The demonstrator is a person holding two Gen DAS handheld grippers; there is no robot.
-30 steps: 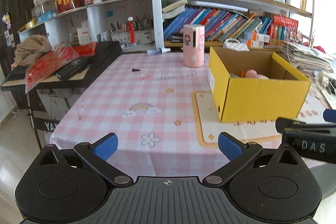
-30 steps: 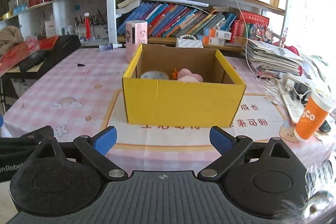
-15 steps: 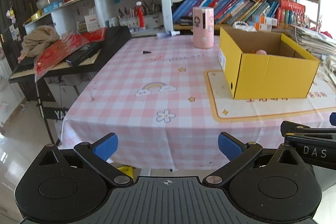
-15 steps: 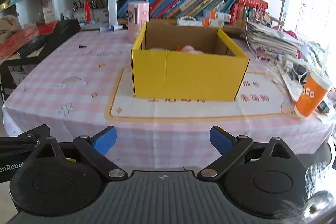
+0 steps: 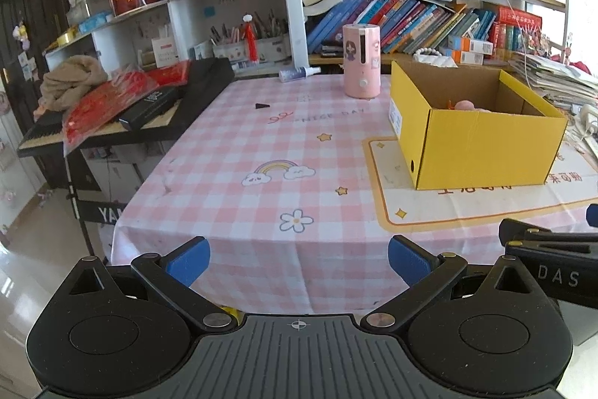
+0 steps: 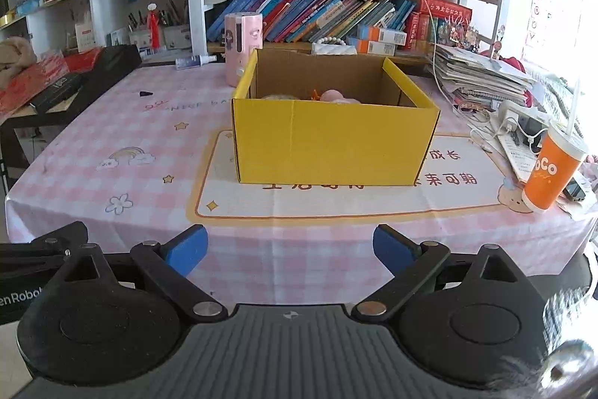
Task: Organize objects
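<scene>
A yellow cardboard box (image 6: 332,141) stands open on a pink checked tablecloth (image 6: 123,122); it also shows in the left wrist view (image 5: 482,148). Pink and orange items (image 6: 332,95) peek over its rim, mostly hidden. My left gripper (image 5: 299,258) is open and empty, held off the table's near edge, left of the box. My right gripper (image 6: 289,247) is open and empty, in front of the box, short of the table edge. The right gripper's side (image 5: 549,272) shows in the left wrist view.
A pink cylindrical device (image 5: 361,60) stands behind the box. An orange paper cup (image 6: 553,171) with a straw stands at the right, near stacked papers and cables. A keyboard (image 5: 123,114) sits left of the table. Bookshelves fill the back. A small black piece (image 5: 261,106) lies on the cloth.
Both grippers have pulled back from the table; the box and table look farther away than a second ago. Both stay open and empty.
</scene>
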